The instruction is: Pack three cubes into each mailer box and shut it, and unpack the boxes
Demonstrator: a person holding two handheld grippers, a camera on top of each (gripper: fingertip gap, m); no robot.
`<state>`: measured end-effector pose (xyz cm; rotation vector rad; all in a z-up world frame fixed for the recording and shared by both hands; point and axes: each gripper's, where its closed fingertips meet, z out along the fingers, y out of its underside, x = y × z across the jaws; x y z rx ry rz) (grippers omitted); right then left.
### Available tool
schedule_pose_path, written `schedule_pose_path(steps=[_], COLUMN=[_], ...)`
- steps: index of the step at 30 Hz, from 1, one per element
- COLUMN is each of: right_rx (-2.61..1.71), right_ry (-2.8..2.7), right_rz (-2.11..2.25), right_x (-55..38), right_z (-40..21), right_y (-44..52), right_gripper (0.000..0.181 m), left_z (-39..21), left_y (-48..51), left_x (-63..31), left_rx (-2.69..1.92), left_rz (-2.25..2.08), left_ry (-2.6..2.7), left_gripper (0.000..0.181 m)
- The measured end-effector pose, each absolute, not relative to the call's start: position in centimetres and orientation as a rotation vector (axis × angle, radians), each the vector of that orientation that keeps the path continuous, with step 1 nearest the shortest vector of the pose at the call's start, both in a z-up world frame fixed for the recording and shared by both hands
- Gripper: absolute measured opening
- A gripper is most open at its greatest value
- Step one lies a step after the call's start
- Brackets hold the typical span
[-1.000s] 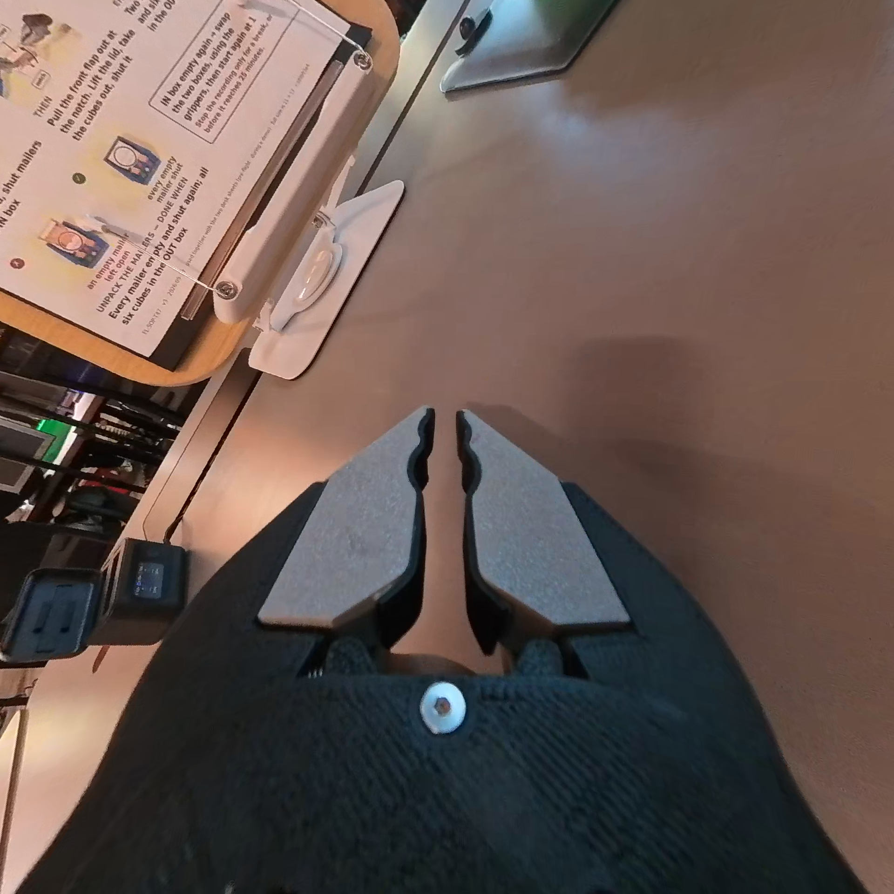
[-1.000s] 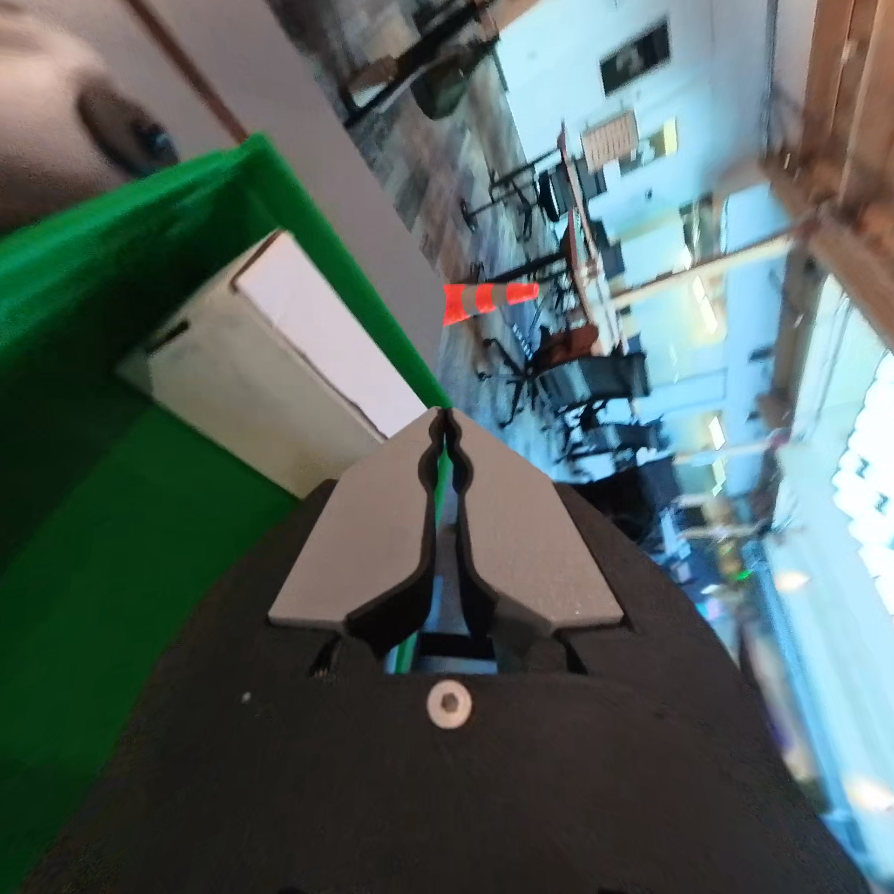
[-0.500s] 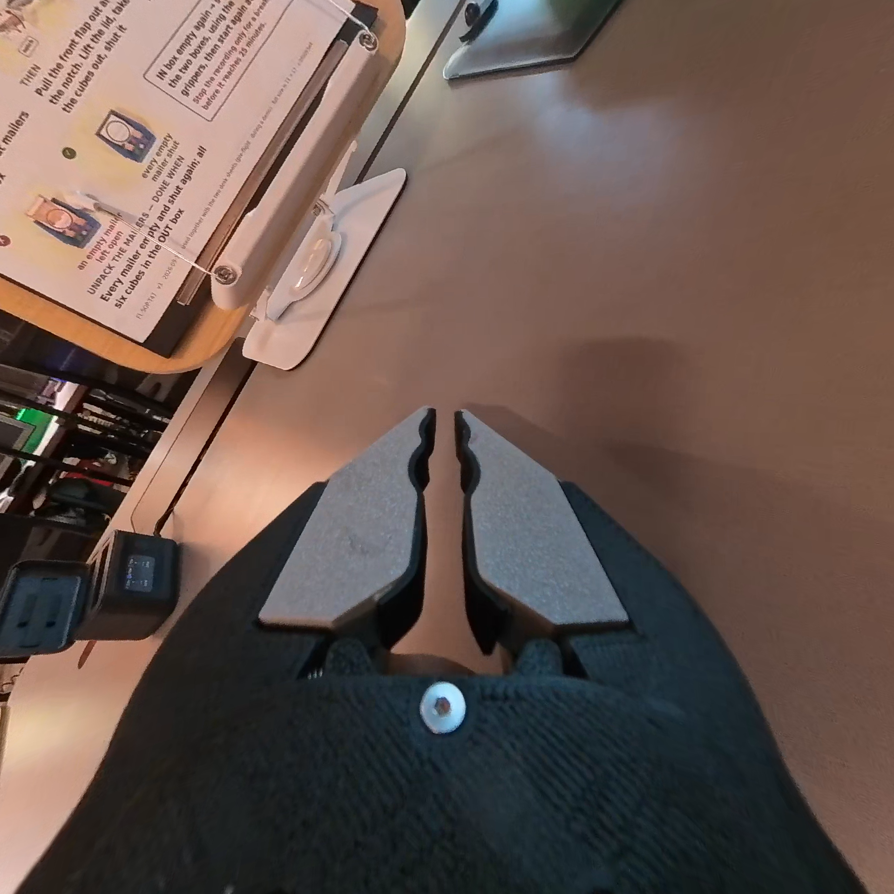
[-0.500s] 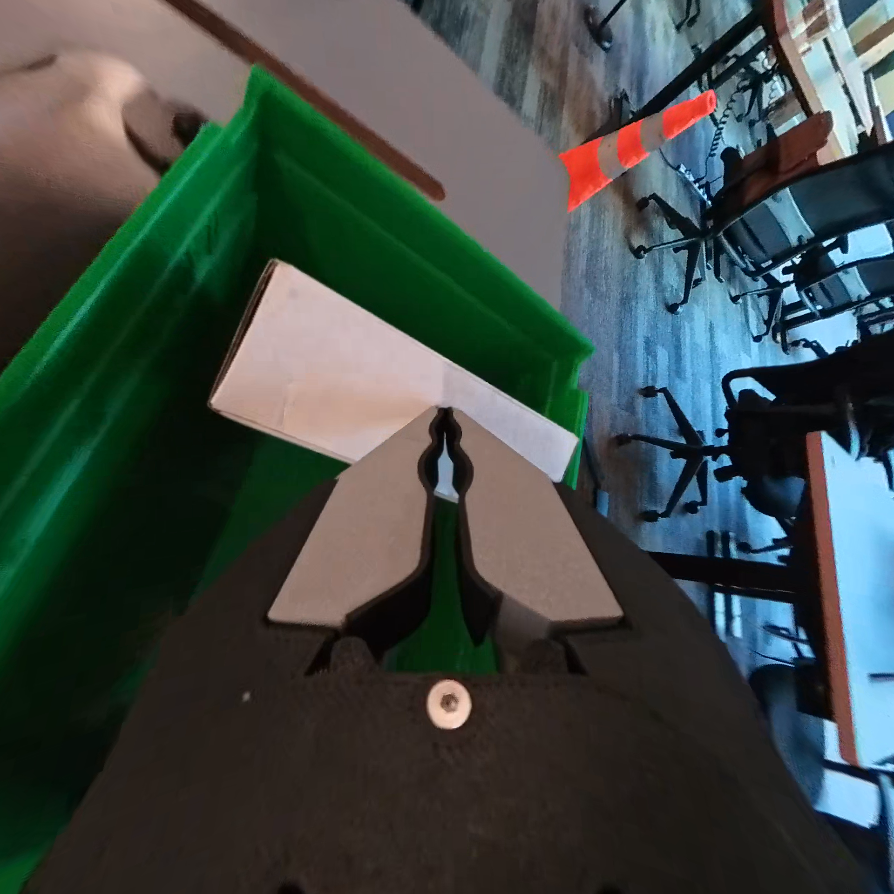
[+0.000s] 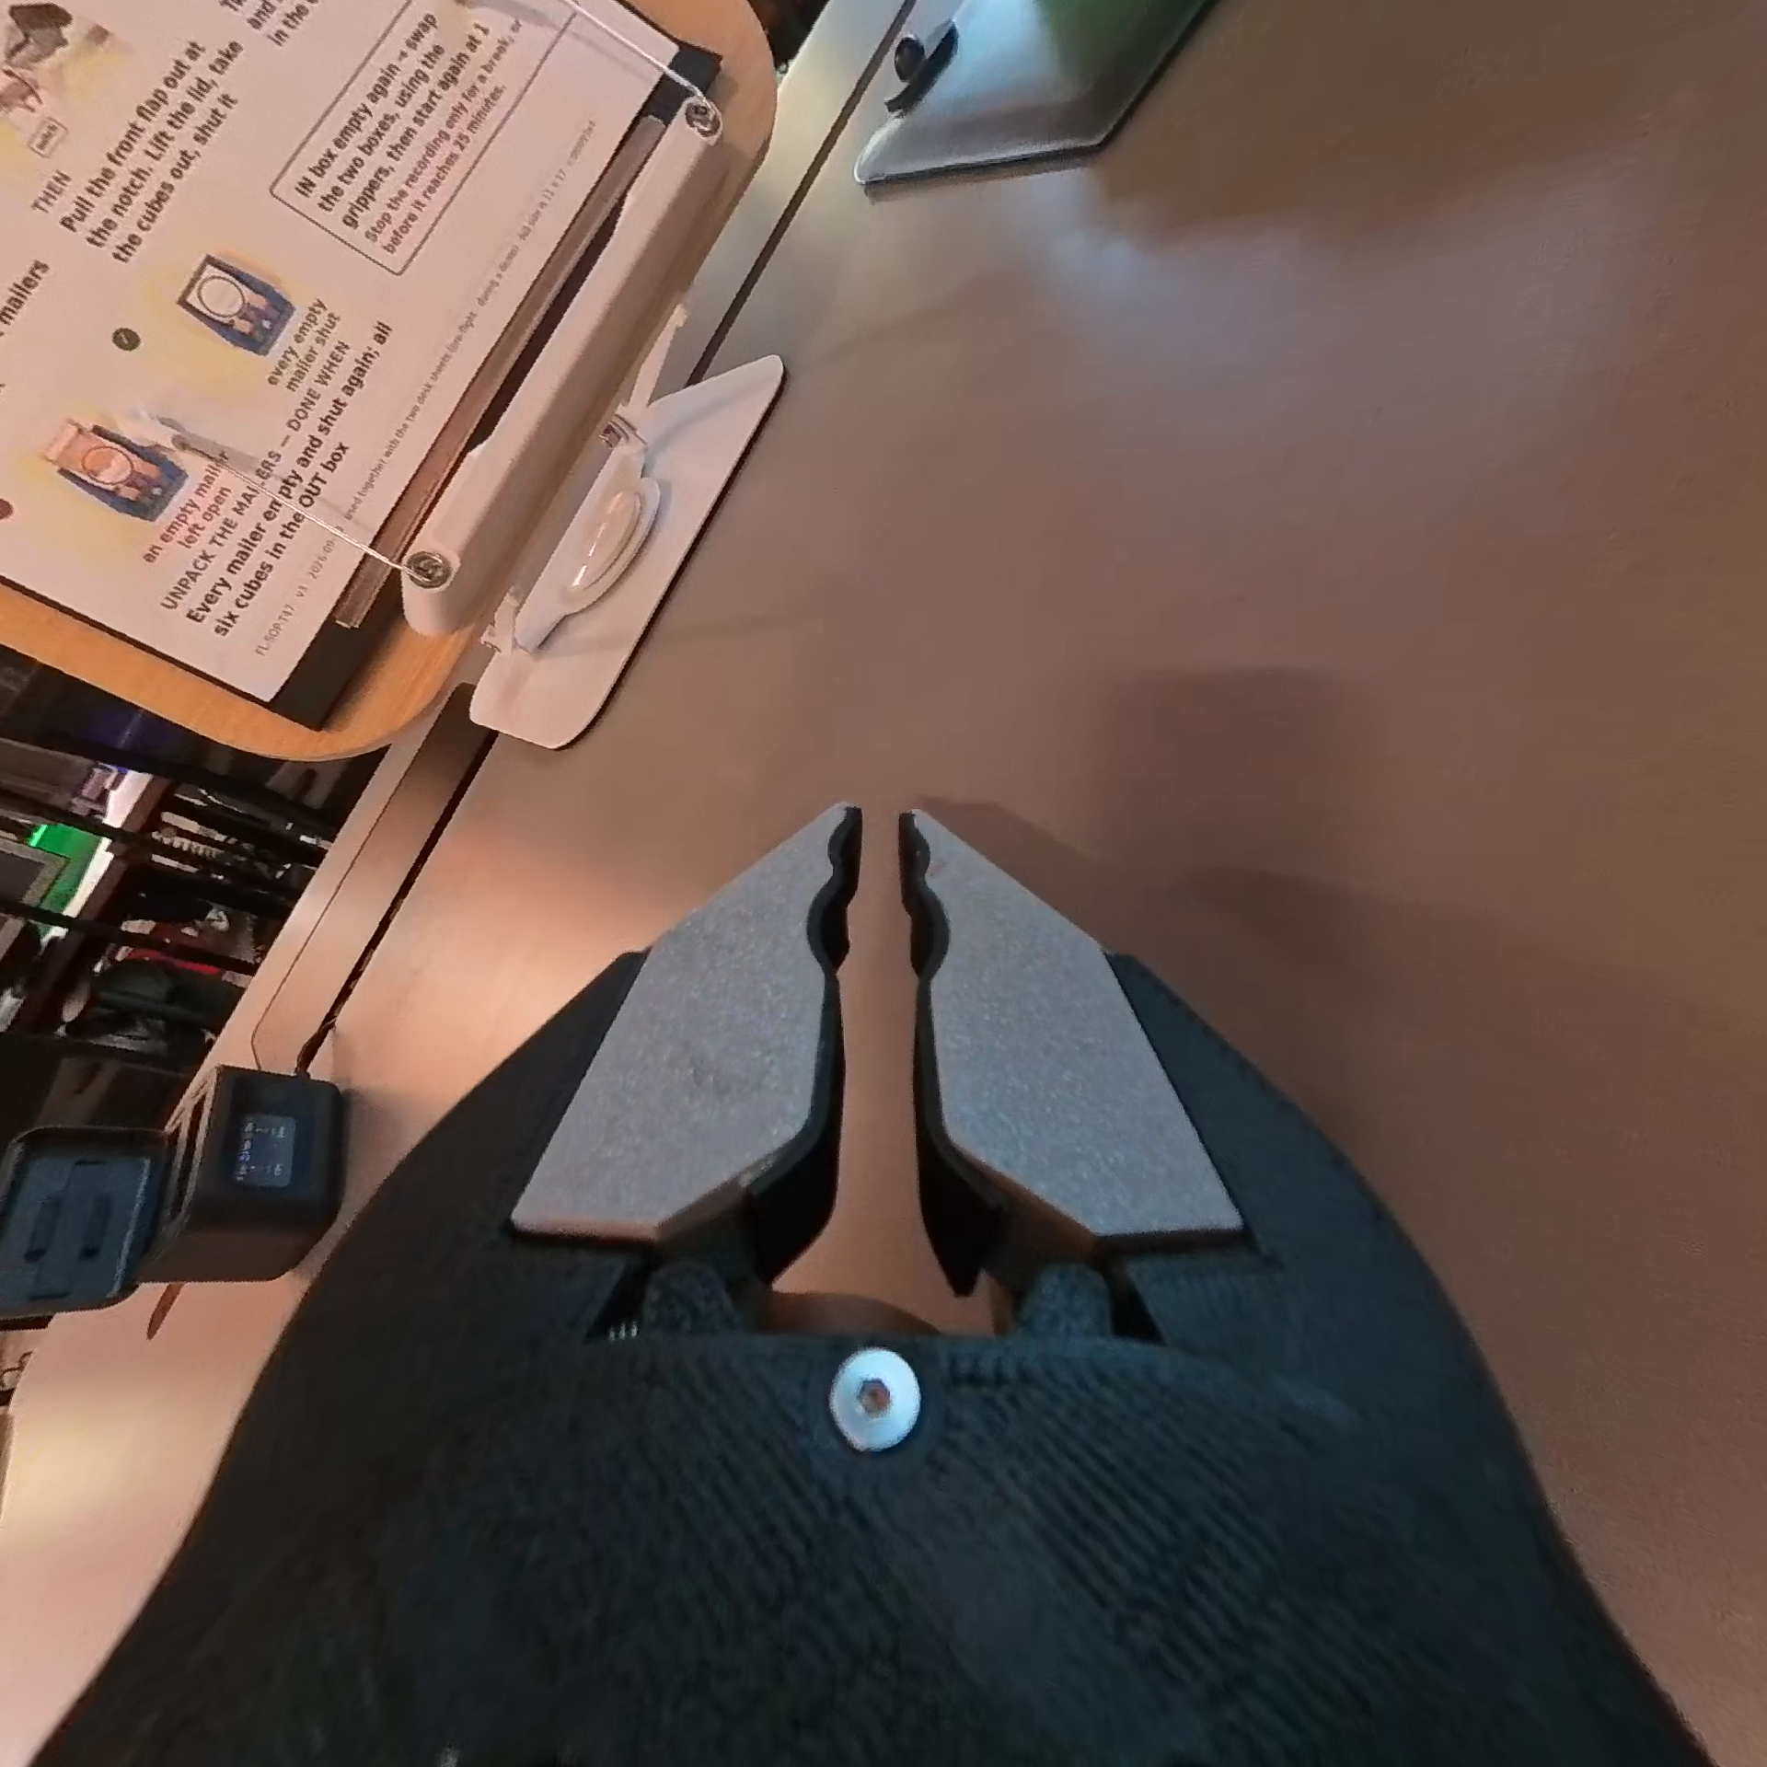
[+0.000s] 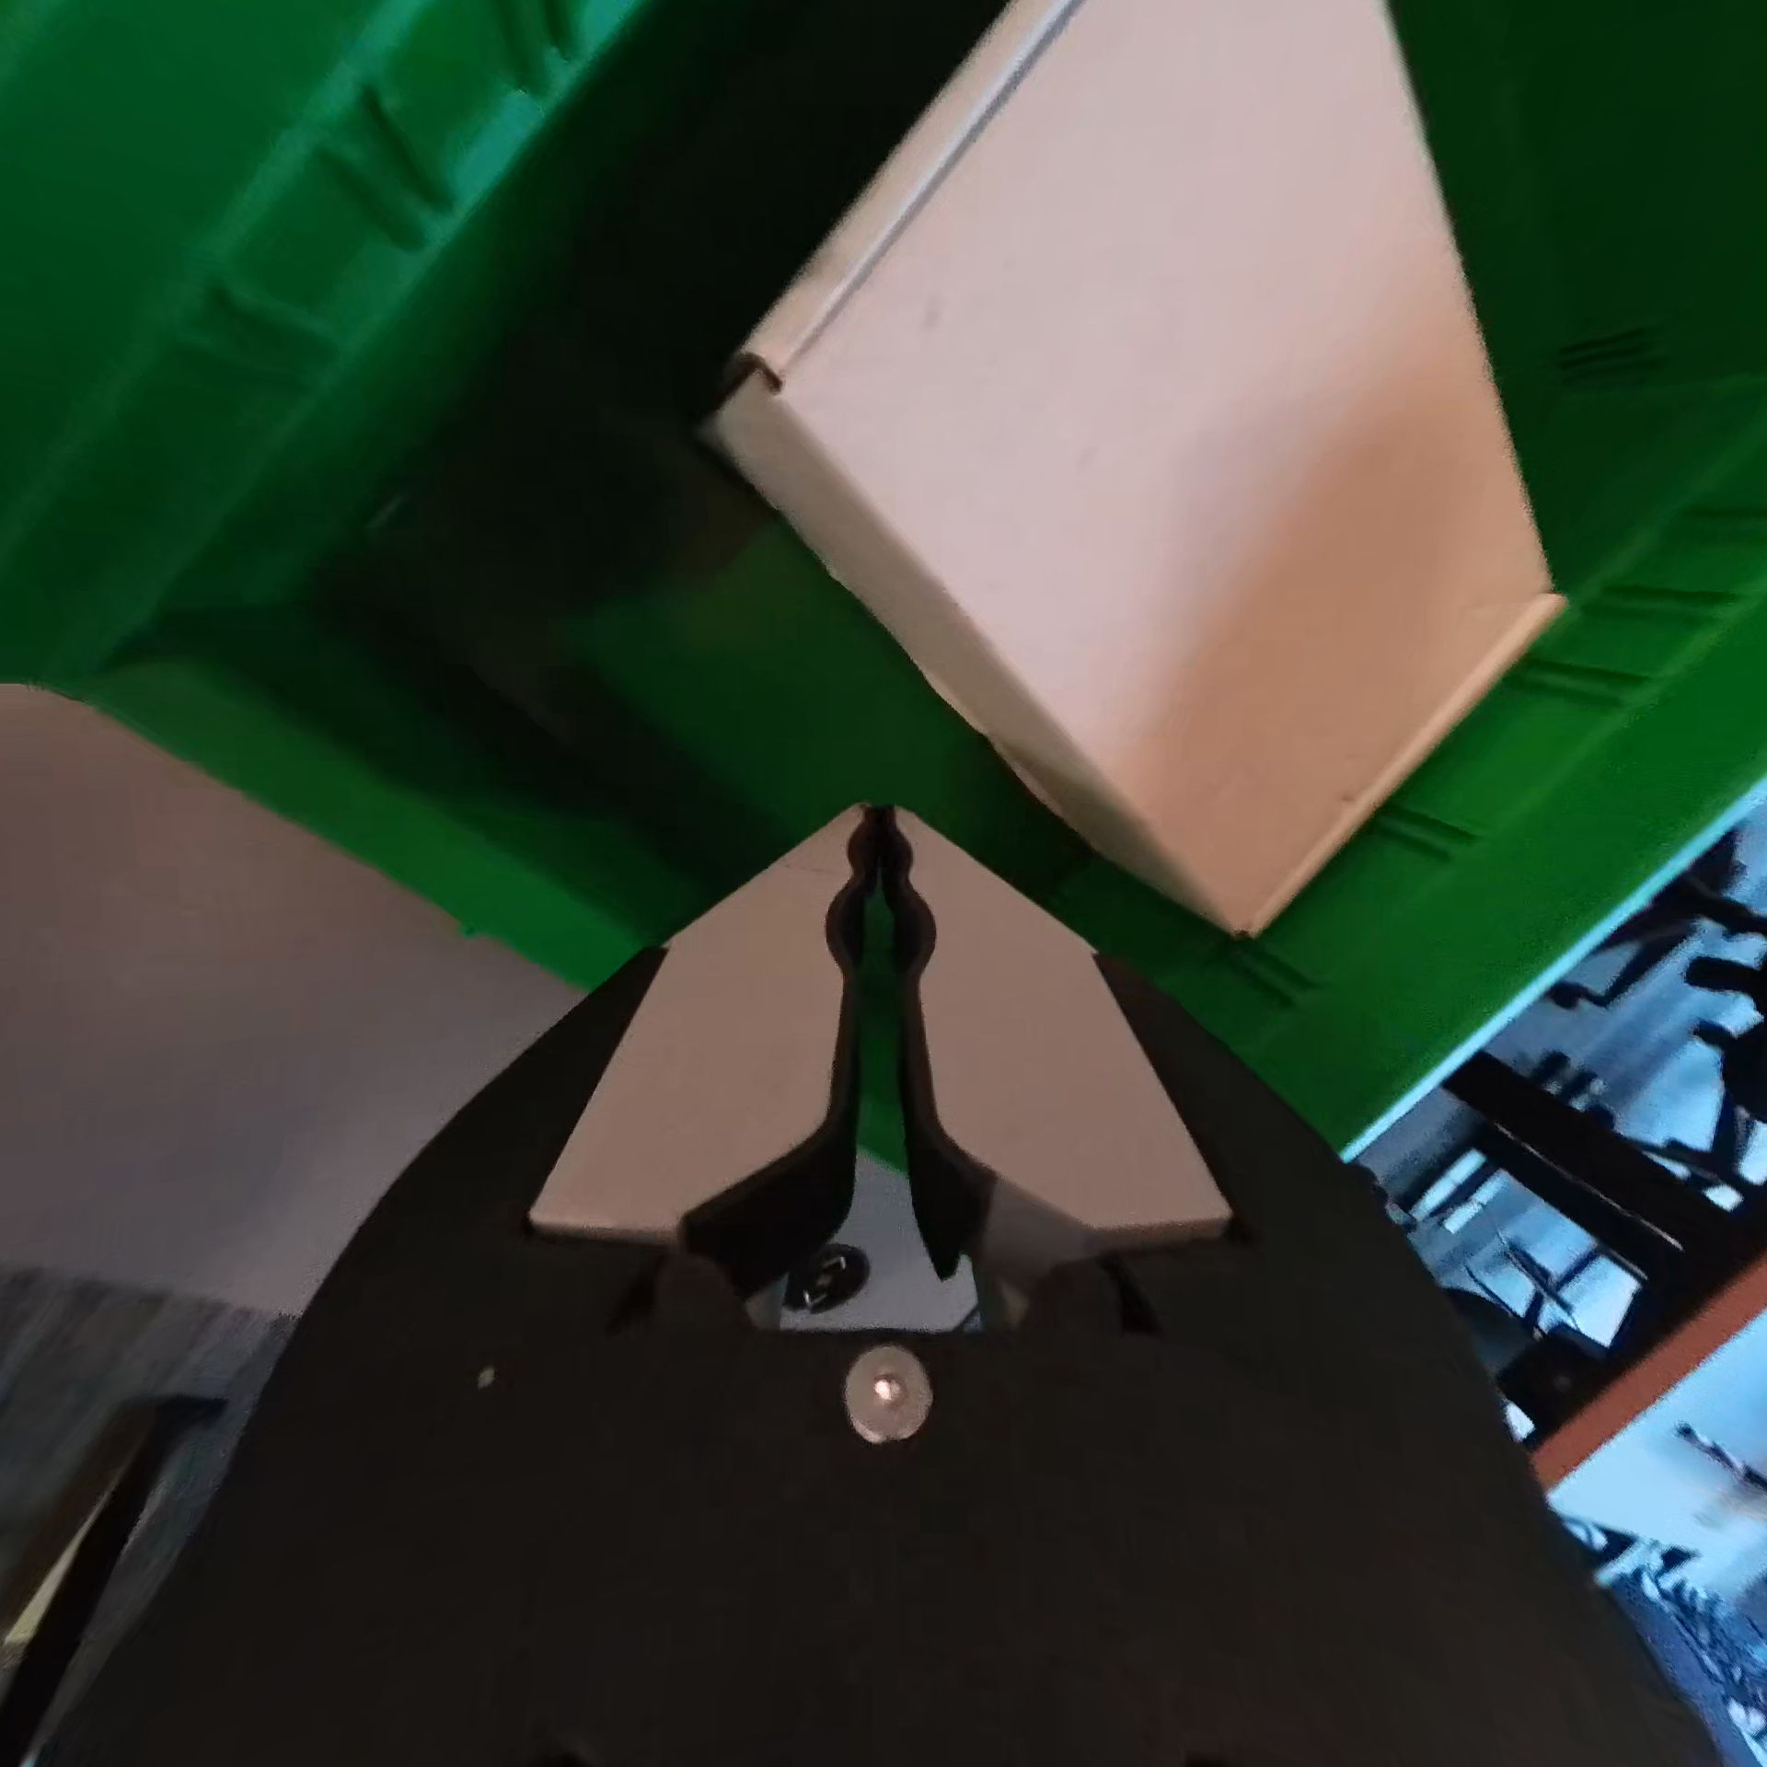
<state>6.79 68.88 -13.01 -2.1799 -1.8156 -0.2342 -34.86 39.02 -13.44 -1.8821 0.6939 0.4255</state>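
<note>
A closed white mailer box [image 6: 1138, 459] lies tilted inside a green bin [image 6: 316, 335], leaning against its right wall. My right gripper [image 6: 878, 813] is shut and empty. Its tips are over the bin's near rim, just left of the box's near corner and not touching it. My left gripper [image 5: 875, 822] is empty and nearly shut, with a narrow gap between the tips. It hovers over the bare brown table [image 5: 1291, 574]. No cubes show in either view.
A printed instruction sheet on a wooden board [image 5: 287, 287] stands on a white stand [image 5: 631, 564] at the table's left edge. A black charger block [image 5: 249, 1176] sits lower left. A grey metal plate [image 5: 1014, 96] lies at the far end. Office chairs [image 6: 1625, 1100] stand beyond the bin. One gripper's finger ends stand about 50 cm off the other's.
The right gripper has swung down from facing the room to looking into the green bin, and the mailer box now looks closer and larger. The left gripper has barely shifted.
</note>
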Motion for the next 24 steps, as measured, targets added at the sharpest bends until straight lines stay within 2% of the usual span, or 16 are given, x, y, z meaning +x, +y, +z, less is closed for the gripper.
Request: schedule_pose_path(steps=[9, 17, 24], right_rx=[-2.168, -2.235, -2.164], right_ry=[-1.423, -1.478, -1.069], right_rz=[-0.164, -0.729, -0.635], right_x=[2.5, 9.7, 10.0], right_z=[-13.6, -15.7, -15.7], right_y=[74.1, 76.4, 80.5], right_gripper=[0.000, 0.000, 0.000], left_z=[-13.5, -13.7, -13.6], left_y=[39.1, 39.0, 39.0], left_x=[-35.1, -35.0, -35.0], left_rx=[-1.887, -1.894, -1.894], left_rz=[0.428, 0.427, 0.422], left_ry=[0.690, 0.705, 0.701], left_gripper=[0.005, 0.005, 0.005])
